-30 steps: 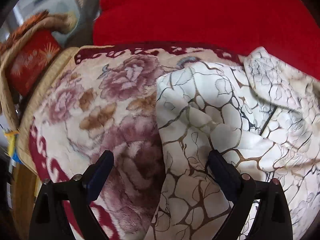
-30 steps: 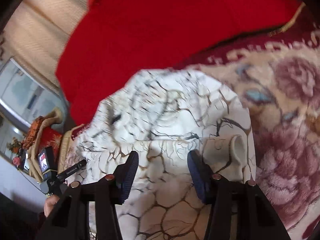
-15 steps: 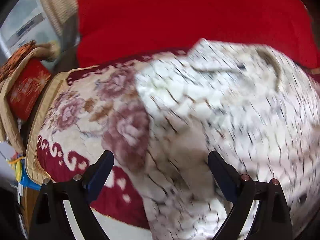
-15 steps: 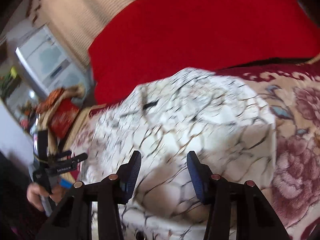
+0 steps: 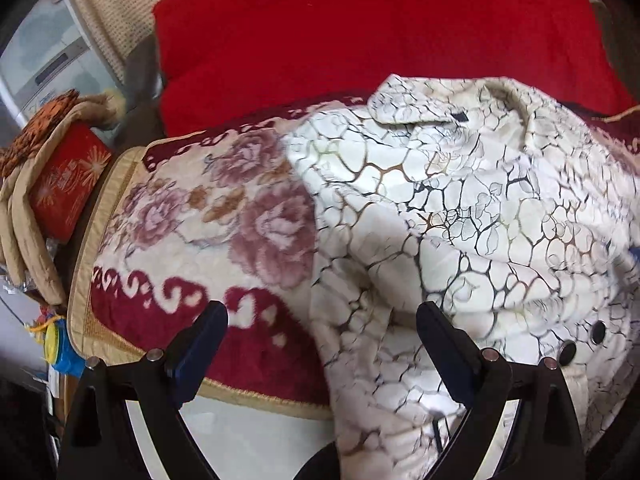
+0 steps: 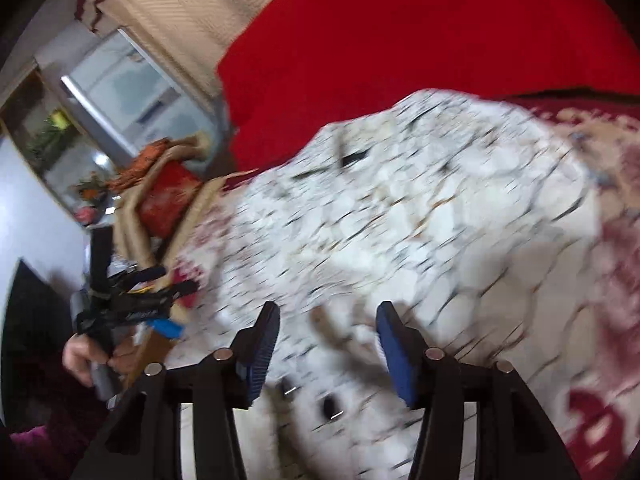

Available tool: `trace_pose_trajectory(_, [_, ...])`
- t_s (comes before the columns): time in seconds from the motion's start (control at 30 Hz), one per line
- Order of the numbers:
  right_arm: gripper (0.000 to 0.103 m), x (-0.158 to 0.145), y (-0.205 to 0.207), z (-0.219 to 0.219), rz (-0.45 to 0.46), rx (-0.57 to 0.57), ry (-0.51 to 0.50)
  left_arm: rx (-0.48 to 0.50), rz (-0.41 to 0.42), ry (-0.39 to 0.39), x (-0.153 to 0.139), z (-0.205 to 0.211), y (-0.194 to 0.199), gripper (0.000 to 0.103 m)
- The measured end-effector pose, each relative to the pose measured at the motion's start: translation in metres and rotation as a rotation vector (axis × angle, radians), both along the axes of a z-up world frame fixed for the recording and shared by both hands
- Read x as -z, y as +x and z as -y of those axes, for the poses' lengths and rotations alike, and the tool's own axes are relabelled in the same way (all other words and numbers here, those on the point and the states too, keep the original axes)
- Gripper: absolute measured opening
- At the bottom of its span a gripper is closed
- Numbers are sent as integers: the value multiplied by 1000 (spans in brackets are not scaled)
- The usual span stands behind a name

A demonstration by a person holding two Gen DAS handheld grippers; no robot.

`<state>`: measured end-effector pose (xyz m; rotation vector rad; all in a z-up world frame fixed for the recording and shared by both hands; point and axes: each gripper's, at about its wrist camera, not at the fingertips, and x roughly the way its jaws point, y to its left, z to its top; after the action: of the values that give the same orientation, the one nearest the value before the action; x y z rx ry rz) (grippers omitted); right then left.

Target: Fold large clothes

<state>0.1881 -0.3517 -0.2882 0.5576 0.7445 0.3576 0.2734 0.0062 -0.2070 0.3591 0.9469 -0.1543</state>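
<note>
A white coat with a brown and black crackle print (image 5: 460, 216) lies on the floral blanket (image 5: 192, 224), collar toward the red cushion and dark buttons at its lower right. My left gripper (image 5: 320, 328) is open and empty above the coat's left edge near the blanket's front edge. In the right wrist view the coat (image 6: 400, 208) is blurred. My right gripper (image 6: 326, 336) is open and empty above the coat's front part. The left gripper (image 6: 132, 300) and the hand holding it show at the left there.
A large red cushion (image 5: 360, 28) stands behind the blanket. A red box (image 5: 68, 188) and beige padded items lie at the left end. A window (image 6: 120, 92) and beige curtain are behind. The blanket's front edge (image 5: 256, 400) drops to a pale floor.
Both grippers have pulled back toward the blanket's front edge, staying open. The coat now lies spread flatter with collar and buttons showing.
</note>
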Motion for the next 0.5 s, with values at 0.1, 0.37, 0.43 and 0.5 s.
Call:
trace_pose_trajectory(0.1, [61, 12, -2, -23, -29, -68, 48, -11, 7, -30, -8, -21, -16, 96])
trace_pose_trajectory(0.37, [61, 31, -17, -67, -107, -184, 43, 1, -16, -93, -5, -74, -77, 96])
trace_pose_trajectory(0.43, [61, 36, -19, -74, -114, -194, 48, 1, -28, -101, 2, -83, -91, 96])
trace_pose_trajectory(0.5, [61, 43, -19, -81, -129, -204, 70, -8, -40, -105, 9, -91, -100, 96])
